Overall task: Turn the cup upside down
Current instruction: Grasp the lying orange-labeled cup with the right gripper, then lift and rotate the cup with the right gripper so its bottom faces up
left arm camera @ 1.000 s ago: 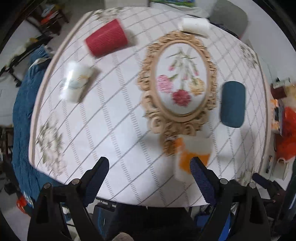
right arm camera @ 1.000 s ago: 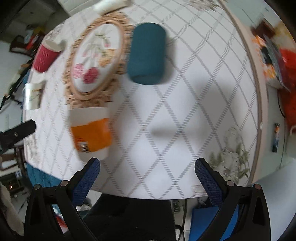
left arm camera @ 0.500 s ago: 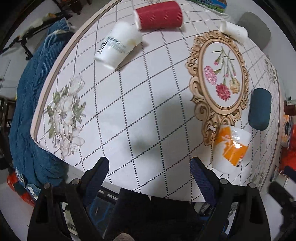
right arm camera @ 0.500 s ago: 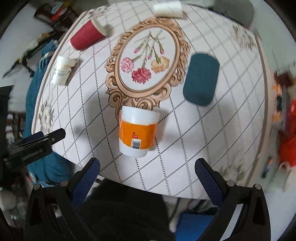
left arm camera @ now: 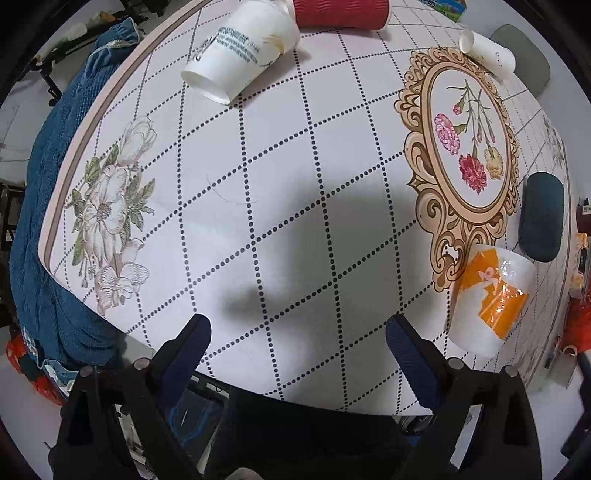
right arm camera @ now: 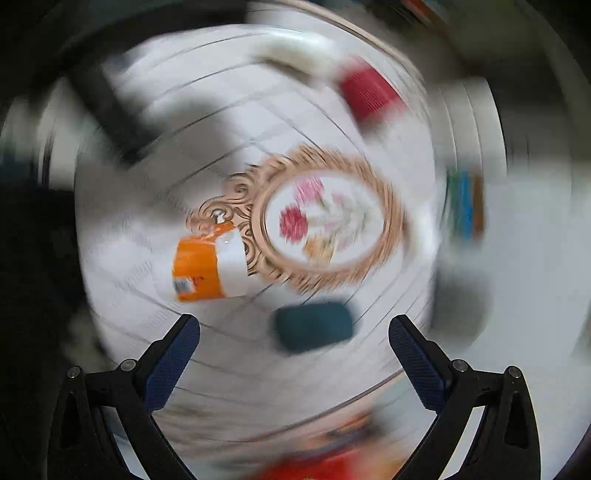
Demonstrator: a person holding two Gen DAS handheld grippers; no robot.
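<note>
- While the left gripper (left arm camera: 297, 339) hangs above the near edge of the table (left arm camera: 258, 177) with its jaws spread wide and nothing between them, five cups lie on their sides on the printed cloth; the left wrist view is sharp.
- Far left of that view, a blue quilted cloth (left arm camera: 40, 229) hangs beside the table, next to a printed white flower bouquet (left arm camera: 110, 210) near the cloth's border.
- At the top, a white paper cup with grey lettering (left arm camera: 240, 48) lies with its base toward the camera, touching or nearly touching a red ribbed cup (left arm camera: 341, 14) beyond it.
- Further right, a small white cup (left arm camera: 485, 50) rests at the far end of the gold-framed oval with carnations (left arm camera: 469, 147).
- At the right, a dark teal cup (left arm camera: 541, 216) lies just beside the oval.
- Near it, the orange-and-white cup (left arm camera: 489, 299) lies on its side, glossy, its white rim end toward the near table edge, its other end overlapping the frame's scrollwork.
- Heavy blur smears the right wrist view; the right gripper (right arm camera: 293, 338) is released and empty, above the orange-and-white cup (right arm camera: 208, 264) and the teal cup (right arm camera: 314, 326).
</note>
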